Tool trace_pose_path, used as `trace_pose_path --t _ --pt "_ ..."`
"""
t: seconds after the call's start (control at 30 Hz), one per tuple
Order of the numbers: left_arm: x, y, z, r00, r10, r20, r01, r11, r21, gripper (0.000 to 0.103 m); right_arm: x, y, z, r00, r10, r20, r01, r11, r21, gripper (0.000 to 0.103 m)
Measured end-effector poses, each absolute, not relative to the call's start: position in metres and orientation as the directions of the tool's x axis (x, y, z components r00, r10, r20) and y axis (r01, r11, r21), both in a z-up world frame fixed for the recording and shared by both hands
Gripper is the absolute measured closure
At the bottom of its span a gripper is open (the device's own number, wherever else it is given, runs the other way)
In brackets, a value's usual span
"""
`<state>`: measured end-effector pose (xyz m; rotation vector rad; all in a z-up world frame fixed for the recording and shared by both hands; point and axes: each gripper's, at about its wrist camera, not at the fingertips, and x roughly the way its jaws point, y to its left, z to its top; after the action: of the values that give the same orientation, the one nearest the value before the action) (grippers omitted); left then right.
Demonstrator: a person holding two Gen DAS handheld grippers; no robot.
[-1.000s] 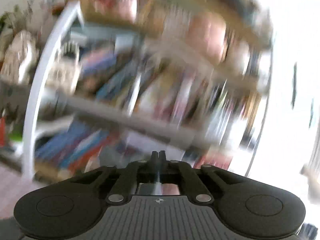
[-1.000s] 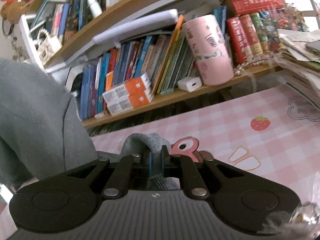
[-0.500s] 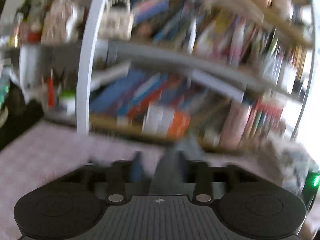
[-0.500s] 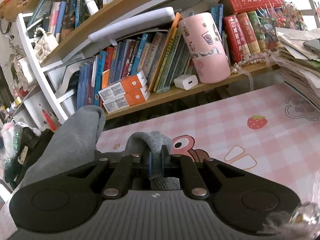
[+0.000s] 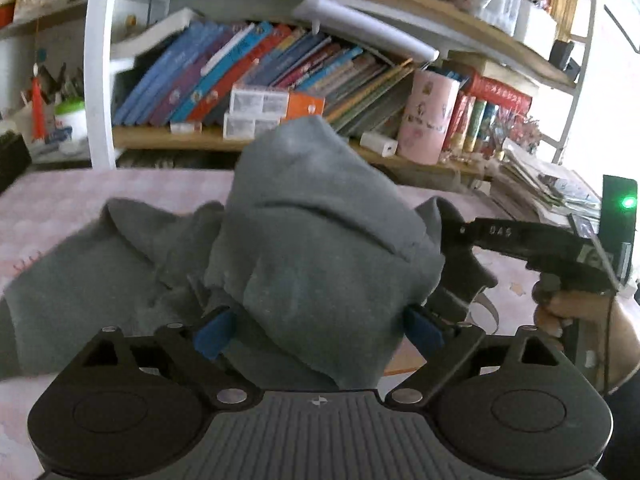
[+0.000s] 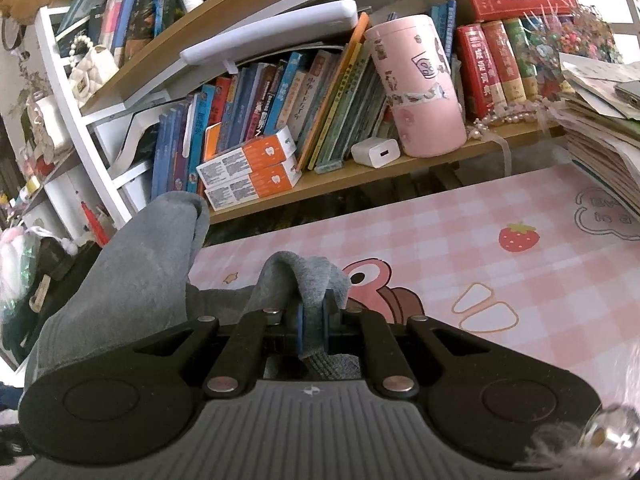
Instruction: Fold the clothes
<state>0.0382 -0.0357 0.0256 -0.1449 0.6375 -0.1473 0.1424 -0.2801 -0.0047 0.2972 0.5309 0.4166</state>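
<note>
The pink checked desk carries the grey garment, heaped in front of the bookshelf. My left claw has just been opening and stands wide, cloth mounded loosely between its blue pads. My right claw is pinched tight on a fold of it.

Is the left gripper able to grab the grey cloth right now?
Probably yes. The left gripper has just been opening, and a hump of the grey cloth already sits between its spread jaws, with nothing else in the way.
</note>
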Motion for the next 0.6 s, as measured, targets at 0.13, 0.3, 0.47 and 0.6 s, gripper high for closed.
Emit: trace_pose_path --t 0.13,0.3,0.47,0.6 --pt "0.055 -0.024 0.018 0.792 -0.154 -0.59 0.01 0.971 -0.241 0.044 0.143 -0.281 -0.005 0.781 0.456 -0.426 -0.304 0.874 0.379 0.094" --pt "0.091 0.015 0.04 0.81 -0.103 -0.577 -0.095 0.948 -0.303 0.078 0.144 -0.282 -0.004 0.779 0.46 -0.427 -0.303 0.871 0.387 0.094" --pt "0.089 -0.011 0.119 0.942 0.145 -0.303 -0.14 0.989 0.037 0.081 0.143 -0.281 -0.004 0.772 0.473 -0.425 -0.316 0.865 0.389 0.094" --pt "0.039 -0.069 0.127 0.985 -0.071 -0.159 0.125 0.924 0.361 0.08 0.145 -0.284 -0.006 0.78 0.458 -0.427 -0.293 0.87 0.397 0.094"
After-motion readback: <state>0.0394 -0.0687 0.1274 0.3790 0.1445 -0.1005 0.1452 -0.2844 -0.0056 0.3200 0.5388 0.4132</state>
